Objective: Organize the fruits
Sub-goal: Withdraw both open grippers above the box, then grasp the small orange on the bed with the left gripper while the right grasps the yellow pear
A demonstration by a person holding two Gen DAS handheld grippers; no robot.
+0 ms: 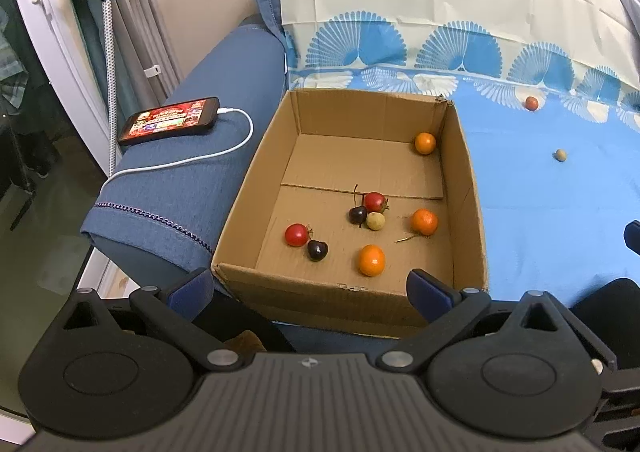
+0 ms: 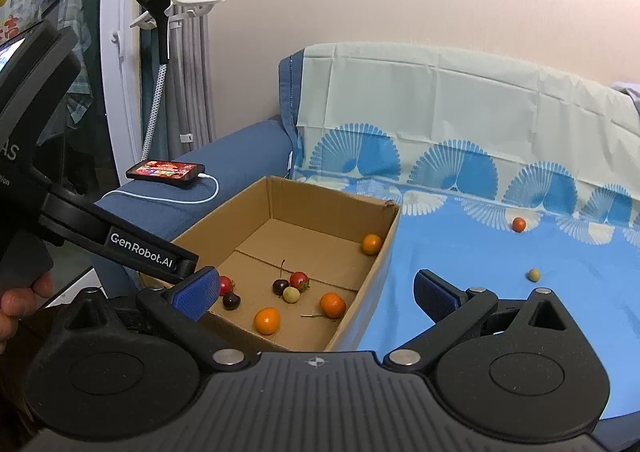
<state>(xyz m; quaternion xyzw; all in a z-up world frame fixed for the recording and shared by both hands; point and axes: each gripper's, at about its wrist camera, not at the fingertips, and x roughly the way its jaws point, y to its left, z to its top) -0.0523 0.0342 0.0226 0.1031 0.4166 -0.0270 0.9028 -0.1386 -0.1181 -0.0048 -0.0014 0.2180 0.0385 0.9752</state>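
Note:
An open cardboard box [image 1: 466, 187] [image 2: 376, 252] rests on a blue sheet. Inside lie three small oranges [image 1: 372, 260] [image 2: 267, 320], two red tomatoes [image 1: 296, 234], two dark cherries [image 1: 317, 250] and a pale round fruit [image 1: 376, 221]. Out on the sheet sit a red fruit [image 1: 531, 103] [image 2: 519, 224] and a tan fruit [image 1: 561, 155] [image 2: 533, 274]. My left gripper [image 1: 310, 294] hangs open over the box's near edge, holding nothing. My right gripper [image 2: 316, 298] is open and empty too, just right of the left one, whose arm [image 2: 140, 250] crosses its view.
A phone [image 1: 170, 120] [image 2: 166, 170] with a white charging cable [image 1: 236, 143] lies on the sofa's blue armrest [image 1: 192, 195], left of the box. A patterned cloth [image 1: 420, 3] covers the backrest. A white frame and grey curtain [image 2: 188, 51] stand at far left.

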